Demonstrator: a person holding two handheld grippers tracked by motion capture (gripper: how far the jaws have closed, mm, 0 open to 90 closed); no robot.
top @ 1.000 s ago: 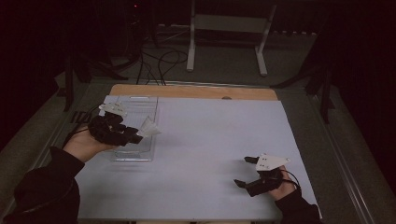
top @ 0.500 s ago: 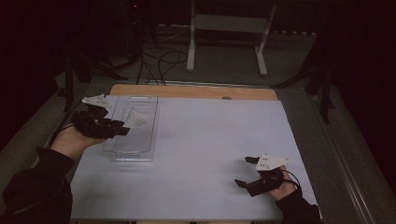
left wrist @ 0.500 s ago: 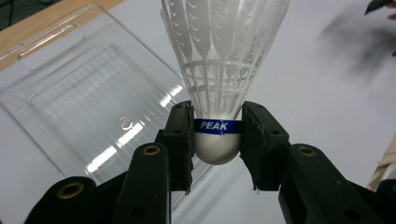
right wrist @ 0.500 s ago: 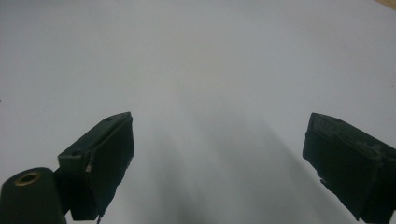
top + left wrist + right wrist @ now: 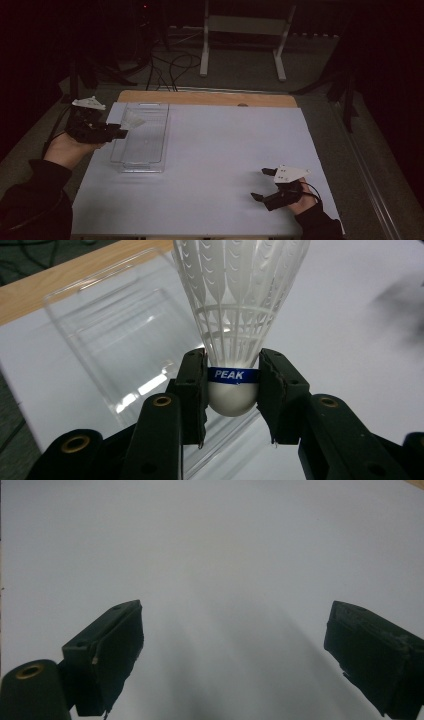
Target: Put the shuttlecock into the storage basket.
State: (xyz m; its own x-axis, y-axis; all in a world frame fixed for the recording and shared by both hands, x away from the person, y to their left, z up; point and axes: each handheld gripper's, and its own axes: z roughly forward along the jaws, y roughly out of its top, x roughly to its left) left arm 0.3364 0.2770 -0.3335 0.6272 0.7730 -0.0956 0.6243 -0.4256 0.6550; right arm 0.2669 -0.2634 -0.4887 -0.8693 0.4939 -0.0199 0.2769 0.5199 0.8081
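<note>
Left gripper (image 5: 120,133) at the table's 9 to 10 o'clock, held over the left wall of the clear plastic tray (image 5: 145,155). Jaws clamped on the cork base of a white shuttlecock (image 5: 235,330), at its blue PEAK band; skirt points away from the hand, over the tray. Right gripper (image 5: 262,185) at 4 to 5 o'clock, low over the white sheet (image 5: 220,150), jaws wide apart, nothing between them.

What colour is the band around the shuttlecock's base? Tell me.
Blue with white "PEAK" lettering, on the shuttlecock; clearest in the left gripper view.
</note>
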